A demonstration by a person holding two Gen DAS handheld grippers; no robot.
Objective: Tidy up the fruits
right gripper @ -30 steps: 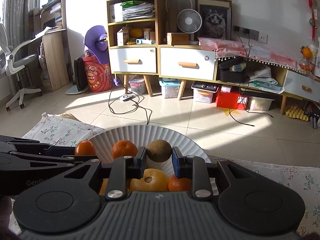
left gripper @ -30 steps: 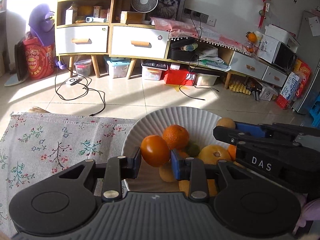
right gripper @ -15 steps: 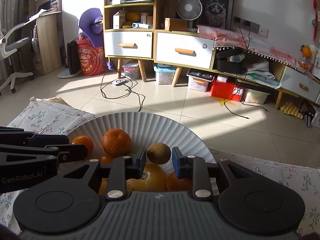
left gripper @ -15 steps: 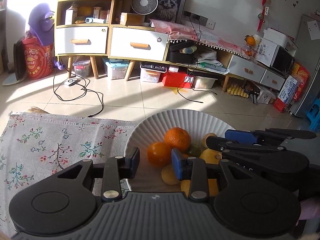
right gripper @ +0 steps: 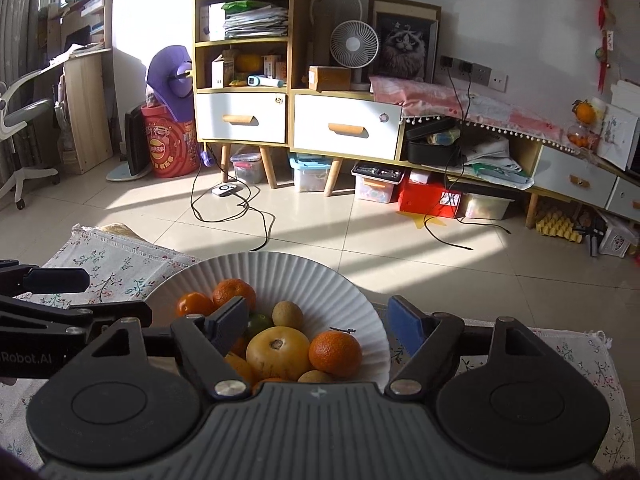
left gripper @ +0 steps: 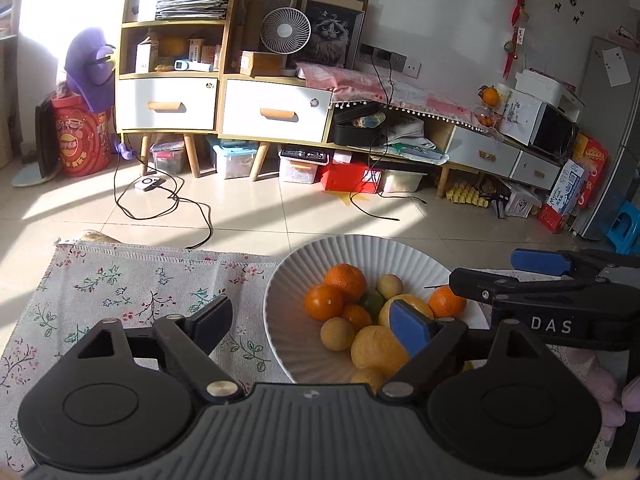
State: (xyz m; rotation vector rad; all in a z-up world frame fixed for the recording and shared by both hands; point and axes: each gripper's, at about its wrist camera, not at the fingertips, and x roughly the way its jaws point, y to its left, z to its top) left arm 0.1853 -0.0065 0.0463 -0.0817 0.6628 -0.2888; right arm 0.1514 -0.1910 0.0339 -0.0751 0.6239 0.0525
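A white ribbed bowl (left gripper: 304, 268) on a floral cloth holds several oranges, yellow fruits and small brown fruits. An orange (left gripper: 323, 302) lies at its left side, and a small brown fruit (right gripper: 287, 314) lies at its middle. My left gripper (left gripper: 312, 322) is open and empty, held above the bowl's near left rim. My right gripper (right gripper: 318, 322) is open and empty over the bowl (right gripper: 352, 296). It also shows in the left wrist view (left gripper: 516, 276) at the bowl's right. The left gripper shows in the right wrist view (right gripper: 80, 296) at the left.
The floral cloth (left gripper: 132, 292) covers the table left of the bowl and continues to its right (right gripper: 560, 356). Beyond the table edge lies tiled floor with cables (left gripper: 176, 204), then low cabinets (left gripper: 276, 112) and storage boxes along the wall.
The left gripper let go of the orange and the right gripper let go of the brown fruit; both now lie in the bowl. Both grippers opened wide and drew back and up.
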